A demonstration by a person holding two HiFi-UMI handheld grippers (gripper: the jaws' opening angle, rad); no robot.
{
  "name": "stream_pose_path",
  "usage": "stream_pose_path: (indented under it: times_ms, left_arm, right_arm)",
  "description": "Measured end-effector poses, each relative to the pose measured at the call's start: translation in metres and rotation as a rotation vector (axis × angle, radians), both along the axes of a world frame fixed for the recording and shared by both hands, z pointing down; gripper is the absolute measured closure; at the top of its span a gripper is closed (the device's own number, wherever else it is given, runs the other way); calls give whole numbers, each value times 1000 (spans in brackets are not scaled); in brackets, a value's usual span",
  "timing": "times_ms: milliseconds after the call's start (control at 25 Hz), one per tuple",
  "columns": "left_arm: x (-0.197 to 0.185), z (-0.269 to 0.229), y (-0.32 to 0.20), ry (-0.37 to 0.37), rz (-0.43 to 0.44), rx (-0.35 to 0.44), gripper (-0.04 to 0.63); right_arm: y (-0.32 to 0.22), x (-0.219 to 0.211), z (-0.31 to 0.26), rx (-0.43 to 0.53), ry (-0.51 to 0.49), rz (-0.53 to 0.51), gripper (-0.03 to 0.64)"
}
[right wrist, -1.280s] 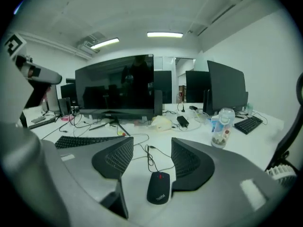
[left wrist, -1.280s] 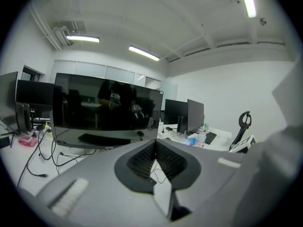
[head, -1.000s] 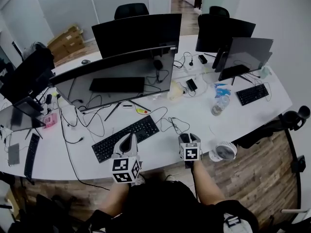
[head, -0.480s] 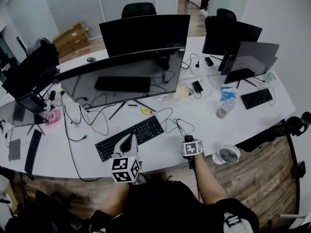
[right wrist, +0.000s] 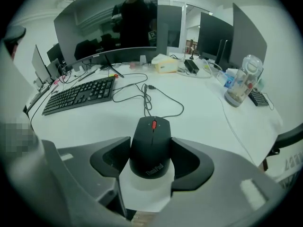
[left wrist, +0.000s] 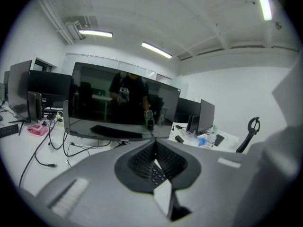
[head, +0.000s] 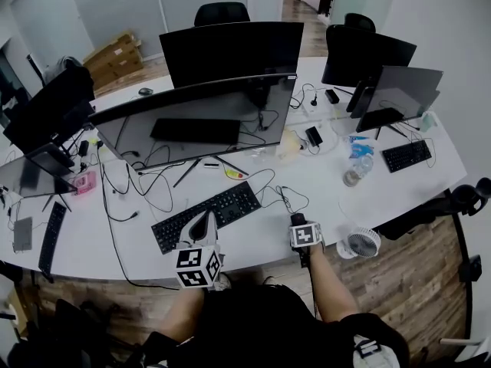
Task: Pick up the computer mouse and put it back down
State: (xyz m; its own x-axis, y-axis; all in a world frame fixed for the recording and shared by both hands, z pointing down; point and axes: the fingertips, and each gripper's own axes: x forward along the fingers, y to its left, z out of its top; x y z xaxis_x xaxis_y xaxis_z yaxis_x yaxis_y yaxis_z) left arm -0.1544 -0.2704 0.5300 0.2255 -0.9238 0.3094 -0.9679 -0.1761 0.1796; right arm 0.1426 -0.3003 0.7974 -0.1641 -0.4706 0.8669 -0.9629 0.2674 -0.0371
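Note:
A black ThinkPad mouse (right wrist: pixel 150 145) with a red wheel rests on the white desk (right wrist: pixel 199 112), its cable (right wrist: pixel 147 96) running away toward the monitors. My right gripper (right wrist: pixel 150 144) stands open around it, one pad on each side, close to its flanks. In the head view the right gripper (head: pixel 299 222) points steeply down at the desk's near edge, and the mouse is mostly hidden under it. My left gripper (head: pixel 204 219) hovers shut and empty over the black keyboard (head: pixel 230 203); its fingertips (left wrist: pixel 154 143) meet.
A wide curved monitor (head: pixel 192 121) stands behind the keyboard, with loose cables around it. A small white fan (head: pixel 359 244) sits right of my right gripper at the desk edge. A clear water bottle (head: pixel 353 173) stands further back right. More monitors and keyboards fill the desk.
My right gripper has dropped toward the desk and tipped further downward. The left gripper has stayed nearly in place over the keyboard.

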Motion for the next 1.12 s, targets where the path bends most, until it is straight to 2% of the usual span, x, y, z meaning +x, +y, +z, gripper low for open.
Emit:
stream_pose_path:
  times_ms: [160,360,600,880,1000,1120]
  left_arm:
    - [3,1,-1,0,12,1,541]
    - [10,0,-2,0,35,5,541]
    - [14,-1,-4,5,55,9,541]
    - [21,-3,-5,27,85,22,541]
    - [23,-2,-6,30,94,20,541]
    - [25,-3,-6,32,102,25,541]
  right_arm:
    - [-8,0,-30,104,-1,9,362]
    - [-15,-13,-100,246,-58,-22,362]
    - [-19,-20,-195,464,-96,-43,363]
    - [-6,-10,-299,722,-109,-8,363]
    - [1,-3,-321,776,-107,13,362]
    - [5,2,-325,784,-100,25,362]
